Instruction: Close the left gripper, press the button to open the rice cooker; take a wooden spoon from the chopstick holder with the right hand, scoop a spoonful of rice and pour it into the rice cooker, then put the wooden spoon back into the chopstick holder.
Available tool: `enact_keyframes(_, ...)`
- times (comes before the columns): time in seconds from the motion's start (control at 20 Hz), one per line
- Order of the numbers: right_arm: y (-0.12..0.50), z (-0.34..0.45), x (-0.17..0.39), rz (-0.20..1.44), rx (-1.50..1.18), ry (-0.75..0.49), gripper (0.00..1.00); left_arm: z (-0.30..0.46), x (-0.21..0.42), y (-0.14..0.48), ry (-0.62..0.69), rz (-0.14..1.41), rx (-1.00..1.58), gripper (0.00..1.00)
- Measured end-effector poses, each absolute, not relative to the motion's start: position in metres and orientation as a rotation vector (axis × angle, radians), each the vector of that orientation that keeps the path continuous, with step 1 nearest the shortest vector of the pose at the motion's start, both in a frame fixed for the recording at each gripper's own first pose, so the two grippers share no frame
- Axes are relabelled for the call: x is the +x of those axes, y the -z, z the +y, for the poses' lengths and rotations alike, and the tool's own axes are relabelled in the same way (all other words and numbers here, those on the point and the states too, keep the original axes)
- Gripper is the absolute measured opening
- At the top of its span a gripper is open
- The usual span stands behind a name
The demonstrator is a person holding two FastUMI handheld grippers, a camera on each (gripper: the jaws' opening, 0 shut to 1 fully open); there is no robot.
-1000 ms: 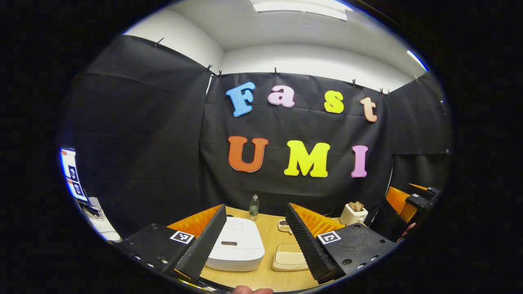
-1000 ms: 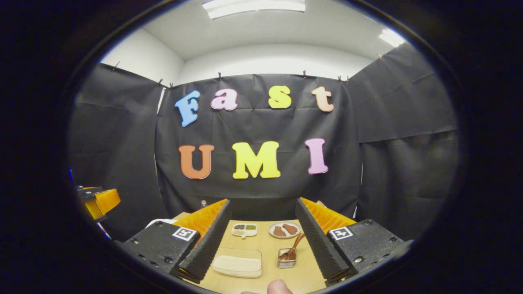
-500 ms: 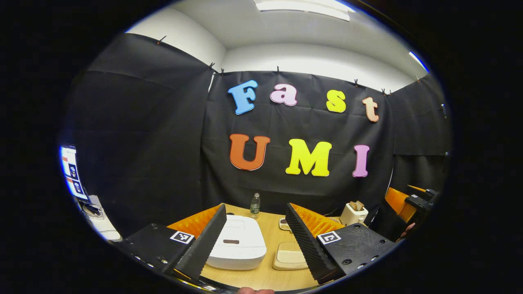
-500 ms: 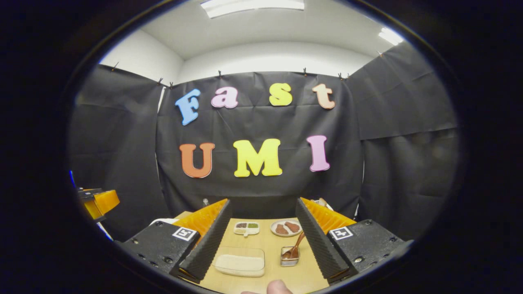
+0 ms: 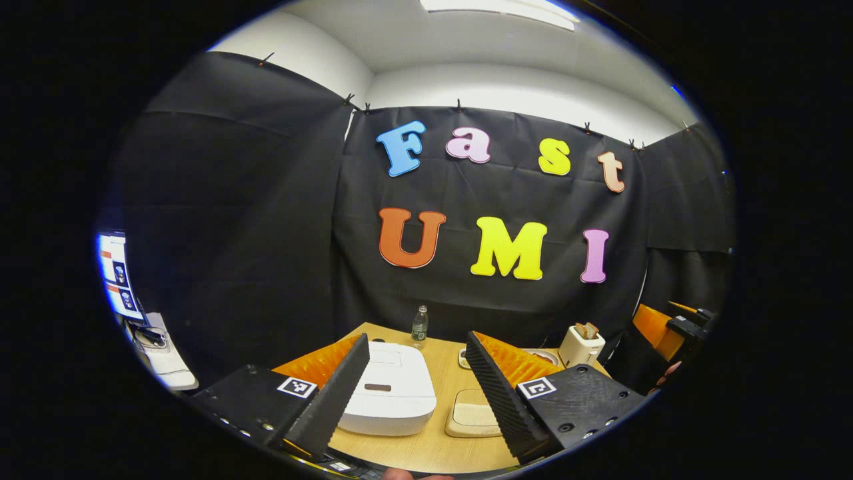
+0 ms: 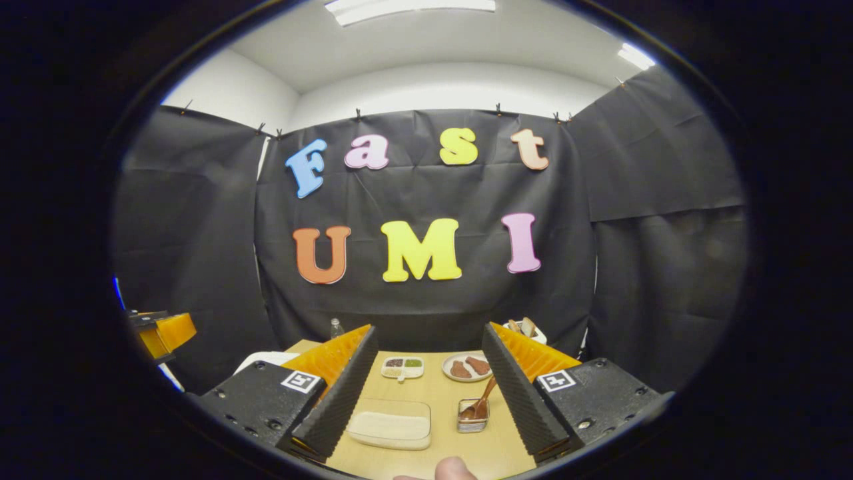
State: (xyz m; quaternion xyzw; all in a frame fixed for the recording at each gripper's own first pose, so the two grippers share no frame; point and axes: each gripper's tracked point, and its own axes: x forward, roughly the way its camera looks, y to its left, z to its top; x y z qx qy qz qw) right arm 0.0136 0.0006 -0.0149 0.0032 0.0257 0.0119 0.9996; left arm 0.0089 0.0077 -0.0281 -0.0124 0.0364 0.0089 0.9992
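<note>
Both cameras have tipped down a little since a second ago, so more of the table [image 5: 426,453] now shows beyond each pair of fingers, and the rice cooker sits lower and fuller between the left ones. Nearest in the left gripper view, the left gripper [image 5: 416,383] hangs spread wide and holds nothing, above the near edge of the table; the rice cooker [image 5: 390,397], lid down, lies straight ahead of it and slightly toward its left finger, with the dark button [image 5: 378,387] on the front of the lid facing the tool. By the task the fingers must first come together, so this step looks barely begun. Just right of the rice cooker lies the shallow rice container [image 5: 472,419], and behind the rice cooker stand a small bottle [image 5: 419,327] and, farther right, a toaster [image 5: 581,344]. In the right gripper view the right gripper [image 6: 426,390] is likewise wide apart and empty; right of the rice container [image 6: 390,427] the chopstick holder [image 6: 473,420] stands ahead between its fingers, and the wooden spoon [image 6: 481,401] in it leans with its handle up and to the right, toward the right finger. The left hand is plainly the nearer one to the rice cooker. Beyond the chopstick holder sit a divided dish [image 6: 402,366] and a plate [image 6: 468,367].
</note>
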Motion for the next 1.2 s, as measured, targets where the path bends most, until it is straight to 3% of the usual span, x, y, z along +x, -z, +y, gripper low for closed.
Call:
enact_keyframes(0.1,0.023,0.0,0.018,0.076,0.005,-0.034,1.0,0.008,0.01,0.034,-0.016,0.094,-0.026,0.9)
enact_keyframes(0.15,0.024,0.0,0.02,0.084,0.005,-0.039,1.0,0.009,0.011,0.038,-0.014,0.108,-0.028,0.8)
enact_keyframes(0.2,0.025,-0.002,0.023,0.087,0.005,-0.039,1.0,0.011,0.013,0.044,-0.017,0.12,-0.029,0.77)
enact_keyframes(0.3,0.028,-0.007,0.027,0.089,0.01,-0.034,1.0,0.013,0.021,0.063,-0.019,0.174,-0.03,0.76)
enact_keyframes(0.45,0.038,-0.016,0.038,0.102,0.016,-0.025,1.0,0.029,0.031,0.092,-0.073,0.271,0.002,0.27)
enact_keyframes(0.5,0.041,-0.02,0.042,0.108,0.019,-0.02,1.0,0.031,0.038,0.098,-0.074,0.289,0.007,0.22)
enact_keyframes(0.6,0.047,-0.027,0.05,0.123,0.026,-0.01,1.0,0.033,0.048,0.112,-0.079,0.34,-0.003,0.0)
enact_keyframes(1.2,0.087,-0.066,0.087,0.21,0.013,0.039,1.0,0.078,0.147,0.21,-0.041,0.667,-0.083,0.0)
